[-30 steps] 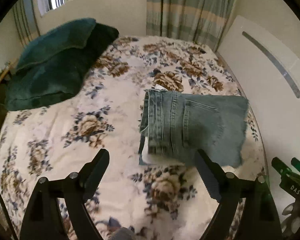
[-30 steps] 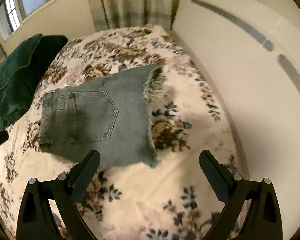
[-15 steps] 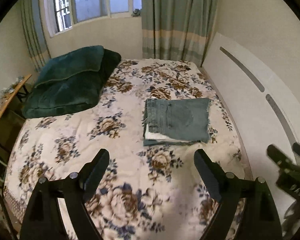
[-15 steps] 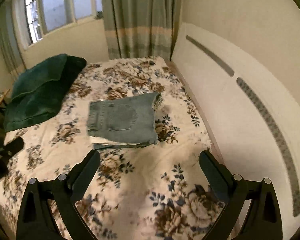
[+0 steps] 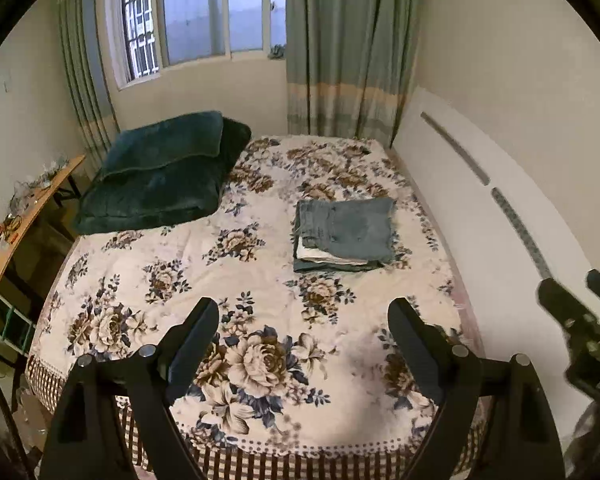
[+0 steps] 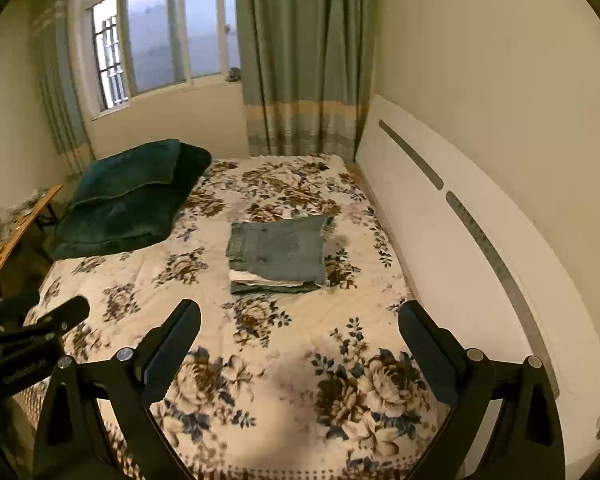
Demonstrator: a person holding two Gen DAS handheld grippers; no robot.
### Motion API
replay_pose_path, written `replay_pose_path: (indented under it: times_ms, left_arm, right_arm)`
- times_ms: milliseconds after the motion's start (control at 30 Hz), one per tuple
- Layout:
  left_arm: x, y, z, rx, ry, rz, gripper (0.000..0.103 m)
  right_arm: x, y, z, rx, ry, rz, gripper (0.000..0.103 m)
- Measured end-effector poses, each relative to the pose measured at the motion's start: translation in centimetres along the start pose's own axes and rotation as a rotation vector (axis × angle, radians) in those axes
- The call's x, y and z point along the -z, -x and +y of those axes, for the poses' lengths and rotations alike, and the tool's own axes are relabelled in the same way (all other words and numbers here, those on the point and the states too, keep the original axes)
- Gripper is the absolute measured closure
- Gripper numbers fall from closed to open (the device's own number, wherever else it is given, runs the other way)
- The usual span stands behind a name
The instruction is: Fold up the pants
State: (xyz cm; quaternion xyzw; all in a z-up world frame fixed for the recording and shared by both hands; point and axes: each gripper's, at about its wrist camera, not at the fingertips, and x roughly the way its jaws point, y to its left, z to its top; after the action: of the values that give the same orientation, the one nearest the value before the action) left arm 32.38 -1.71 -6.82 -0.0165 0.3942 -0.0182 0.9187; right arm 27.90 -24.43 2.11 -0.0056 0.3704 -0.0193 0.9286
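Observation:
The blue denim pants (image 5: 346, 230) lie folded in a compact rectangle on the floral bedspread (image 5: 236, 288), toward the right side of the bed; they also show in the right wrist view (image 6: 278, 254). A pale inner layer shows at the near edge. My left gripper (image 5: 303, 316) is open and empty, held well back above the foot of the bed. My right gripper (image 6: 300, 320) is open and empty, also far from the pants. The right gripper shows at the left wrist view's right edge (image 5: 580, 320).
A dark green pillow and blanket (image 5: 160, 172) lie at the bed's far left. A white headboard panel (image 5: 480, 208) runs along the right side. A wooden side table (image 5: 24, 216) with clutter stands left. Window and curtains (image 5: 340, 48) are at the back.
Both grippers have pulled back and up, away from the folded pants, so the whole bed and room come into view. The pants have not moved.

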Motion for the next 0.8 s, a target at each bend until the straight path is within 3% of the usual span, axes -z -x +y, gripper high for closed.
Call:
replay_pose_path:
  times_ms: [133,367,500,600,800]
  left_arm:
    - [0.5,3.8,-0.1,-0.021,-0.018,-0.046,0.017]
    - [1.5,6.8,0.4,-0.033,-0.015,-0.080,0.017]
    - [1.3,6.7,0.2,-0.041,-0.023,-0.076,0.016]
    - [0.7,6.3,-0.1,-0.040,-0.026,-0.057,0.004]
    - [-1.8,5.3,-0.8,-0.061,-0.045,-0.074,0.003]
  right_arm:
    - [0.9,4.7,-0.1,-0.009,0.006,-0.024,0.001]
    - [1.3,10.4,-0.6,-0.033,0.007,-0.055,0.001]
    - [1.3,11.0,-1.0,-0.060,-0.004,-0.038,0.001]
    - [0.8,10.7,-1.4,-0.064,-0.016,-0.027,0.001]
    - [-3.1,9.2,-2.2,-0.038,-0.030,-0.062,0.001]
